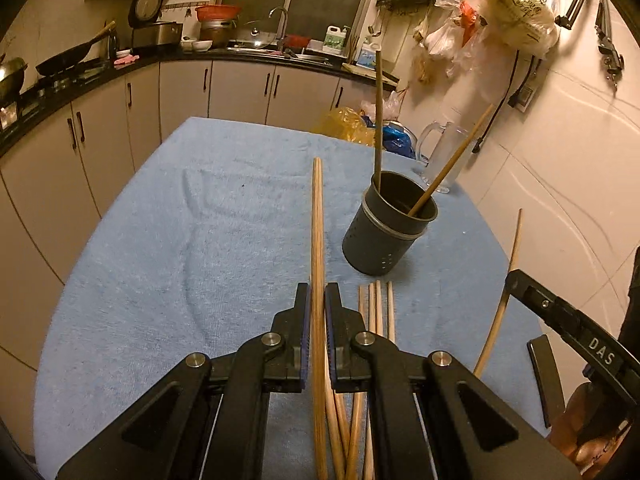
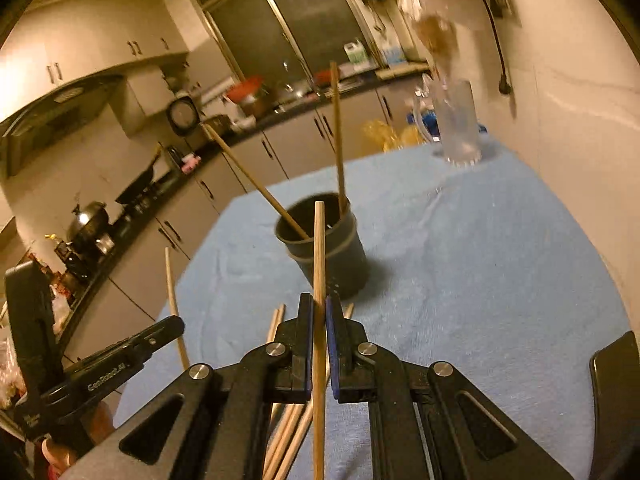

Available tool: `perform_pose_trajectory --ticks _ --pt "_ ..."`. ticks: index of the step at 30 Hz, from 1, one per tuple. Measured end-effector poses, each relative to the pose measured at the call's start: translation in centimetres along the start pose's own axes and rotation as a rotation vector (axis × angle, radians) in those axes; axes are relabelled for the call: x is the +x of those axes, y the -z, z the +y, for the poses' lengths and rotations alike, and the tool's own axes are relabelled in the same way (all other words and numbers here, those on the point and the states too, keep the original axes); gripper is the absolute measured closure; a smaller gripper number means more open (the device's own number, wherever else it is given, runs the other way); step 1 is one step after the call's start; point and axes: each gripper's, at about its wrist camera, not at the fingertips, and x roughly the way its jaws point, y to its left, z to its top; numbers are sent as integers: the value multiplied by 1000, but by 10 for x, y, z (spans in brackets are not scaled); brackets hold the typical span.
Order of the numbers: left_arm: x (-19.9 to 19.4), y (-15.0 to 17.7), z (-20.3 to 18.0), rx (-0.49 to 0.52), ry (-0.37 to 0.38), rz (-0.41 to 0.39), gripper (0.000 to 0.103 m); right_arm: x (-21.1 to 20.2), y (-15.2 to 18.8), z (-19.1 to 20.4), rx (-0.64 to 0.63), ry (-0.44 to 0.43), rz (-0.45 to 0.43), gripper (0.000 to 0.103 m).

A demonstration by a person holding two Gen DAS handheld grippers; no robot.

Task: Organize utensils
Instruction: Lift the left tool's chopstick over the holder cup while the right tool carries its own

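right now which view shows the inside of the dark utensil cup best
The left wrist view: it looks down into the utensil cup, showing its open mouth, inner wall and two chopsticks leaning inside. The right wrist view shows the cup blurred, its mouth partly crossed by the chopstick held in that hand-held gripper.

White letters "DAS" on black arm of right tongs (image 1: pixel 600 354), seen at right edge of left wrist view. Raised lettering on black arm of left tongs (image 2: pixel 108 378), seen at lower left of right wrist view, reads roughly "GenRobot.AI". Dark print on hanging plastic bag (image 1: pixel 520 8): too blurred to read.
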Motion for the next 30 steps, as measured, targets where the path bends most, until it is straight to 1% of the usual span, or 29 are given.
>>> perform_pose_trajectory --ticks 4,15,30 --pt "-4 0 1 10 0 -1 97 -5 -2 6 -5 -17 -14 97" --pt "-16 -1 1 4 5 -21 97 -14 -4 8 -14 -24 -42 97" --pt "-30 -6 -11 22 15 -45 97 -24 -8 4 -8 -33 -65 97"
